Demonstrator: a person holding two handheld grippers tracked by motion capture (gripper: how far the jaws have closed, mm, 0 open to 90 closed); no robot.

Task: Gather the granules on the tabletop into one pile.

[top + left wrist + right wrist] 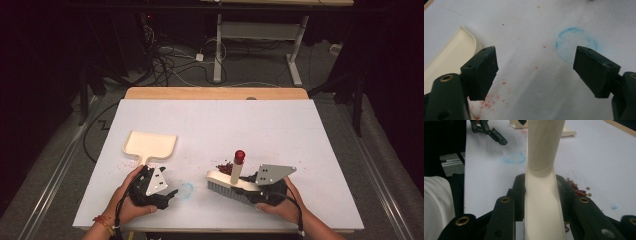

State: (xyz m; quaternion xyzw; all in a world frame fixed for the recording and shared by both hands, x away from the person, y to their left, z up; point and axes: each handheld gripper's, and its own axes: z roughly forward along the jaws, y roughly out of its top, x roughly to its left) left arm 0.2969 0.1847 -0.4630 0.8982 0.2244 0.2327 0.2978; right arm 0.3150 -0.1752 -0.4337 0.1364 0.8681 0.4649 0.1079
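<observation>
White paper-covered worktop (215, 125) with dark floor and loose cables behind it.

Looks like a sweep-up job: a small pile of dark red beans (223, 167) is to be brushed into a pan. Status, by my read: early, nothing collected.

- Right tongs (257, 182) are clamped on the body of a cream plastic hand brush with grey bristles (227, 184); its red-capped handle sticks up. In the right gripper view both jaws press the cream plastic from either side. The brush sits just on the near side of the beans, bristles on the paper.
- Left tongs (535, 71) have jaws spread wide with nothing between them, hovering over bare paper near a faint blue ring mark (575, 43).
- The cream plastic dustpan (149, 145) lies flat just beyond the left tongs, not gripped and well apart from the pile. No beans in it.
- Faint red specks on the paper near the pan handle.

Left to do: grab the pan, bring it to the pile, sweep the beans in.
</observation>
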